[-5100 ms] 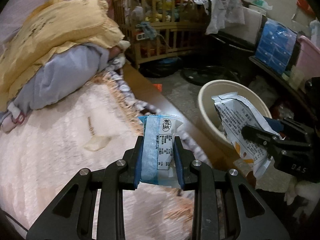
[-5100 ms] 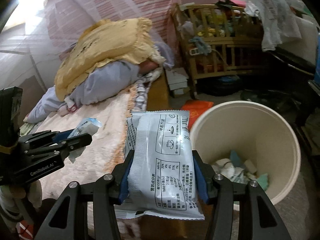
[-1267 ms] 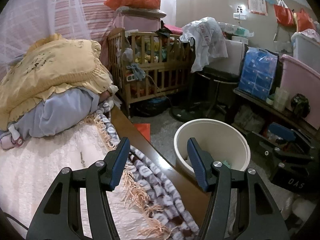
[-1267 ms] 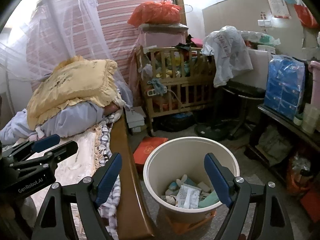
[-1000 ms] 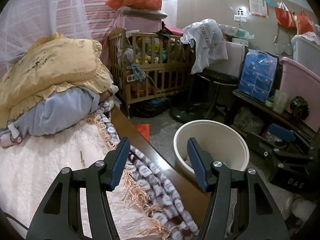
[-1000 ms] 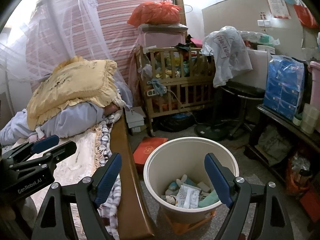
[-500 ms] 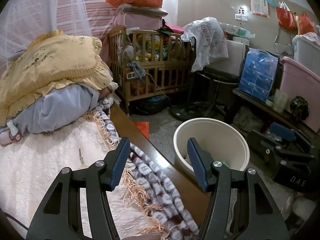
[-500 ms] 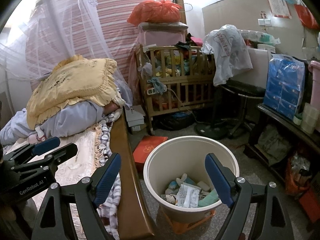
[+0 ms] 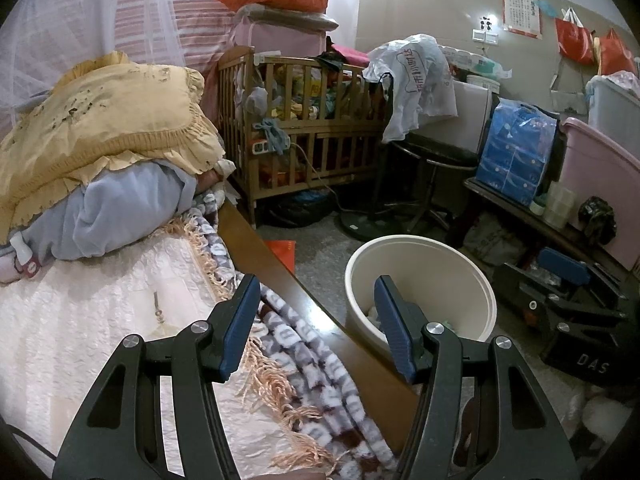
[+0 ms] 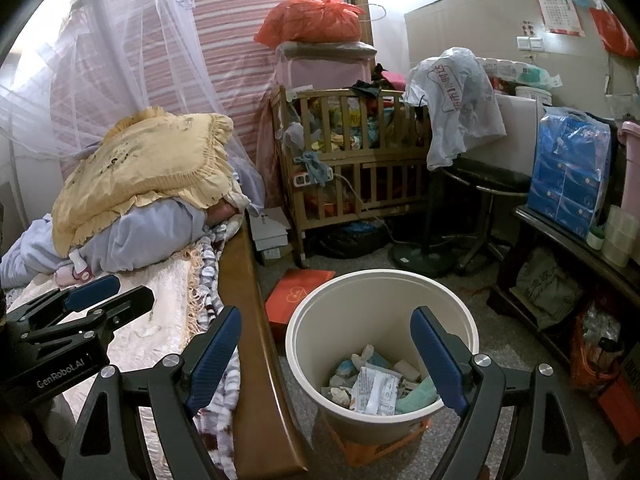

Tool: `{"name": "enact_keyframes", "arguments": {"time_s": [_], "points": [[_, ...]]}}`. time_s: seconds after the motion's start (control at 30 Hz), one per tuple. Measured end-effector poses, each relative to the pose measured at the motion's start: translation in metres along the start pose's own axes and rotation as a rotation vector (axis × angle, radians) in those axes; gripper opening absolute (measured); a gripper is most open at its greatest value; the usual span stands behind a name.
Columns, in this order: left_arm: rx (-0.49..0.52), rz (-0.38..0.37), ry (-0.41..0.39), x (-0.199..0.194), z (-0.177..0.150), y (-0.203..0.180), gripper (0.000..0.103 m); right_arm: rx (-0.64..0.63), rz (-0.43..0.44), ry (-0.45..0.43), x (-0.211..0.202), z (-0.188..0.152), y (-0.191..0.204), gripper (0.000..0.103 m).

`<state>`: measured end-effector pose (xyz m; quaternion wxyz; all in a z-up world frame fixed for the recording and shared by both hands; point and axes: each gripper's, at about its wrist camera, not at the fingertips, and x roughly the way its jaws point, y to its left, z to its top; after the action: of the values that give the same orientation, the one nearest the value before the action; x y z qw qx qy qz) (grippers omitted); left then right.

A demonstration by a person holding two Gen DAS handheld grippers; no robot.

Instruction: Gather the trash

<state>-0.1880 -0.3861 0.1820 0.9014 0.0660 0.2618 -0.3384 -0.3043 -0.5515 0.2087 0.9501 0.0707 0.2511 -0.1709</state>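
A cream trash bin (image 10: 380, 280) stands on the floor beside the bed; it also shows in the left wrist view (image 9: 420, 248). Several wrappers and scraps (image 10: 376, 388) lie in its bottom. My right gripper (image 10: 326, 332) is open and empty, held above and in front of the bin. My left gripper (image 9: 316, 300) is open and empty over the bed's wooden side rail (image 9: 272, 256). It also shows from the side in the right wrist view (image 10: 108, 294). The right gripper's body shows at the right in the left wrist view (image 9: 568, 308).
The bed carries a cream quilt (image 9: 80, 320), a fringed patterned blanket (image 9: 304, 360) and a yellow pillow (image 9: 100, 120). A wooden crib (image 9: 304, 136), a black stool (image 9: 432, 160), a red box (image 10: 296, 292) and cluttered shelves (image 10: 580, 240) surround the floor space.
About five seconds ago each gripper held a snack wrapper; now both are open and empty, with a wrapper in the bin. In the last second the left view drifted slightly.
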Motion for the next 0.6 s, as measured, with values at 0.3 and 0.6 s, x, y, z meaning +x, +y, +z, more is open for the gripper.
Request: {"name": "enact_keyframes", "arguments": {"time_s": [0.3, 0.6], "points": [[-0.001, 0.000, 0.001, 0.0001, 0.0002, 0.0008, 0.058, 0.000, 0.002, 0.002, -0.0002, -0.0002, -0.0002, 0.085], [-0.001, 0.000, 0.000, 0.0009, -0.0003, 0.0008, 0.058, 0.001, 0.002, 0.002, -0.0002, 0.0006, 0.0000, 0.085]]}}
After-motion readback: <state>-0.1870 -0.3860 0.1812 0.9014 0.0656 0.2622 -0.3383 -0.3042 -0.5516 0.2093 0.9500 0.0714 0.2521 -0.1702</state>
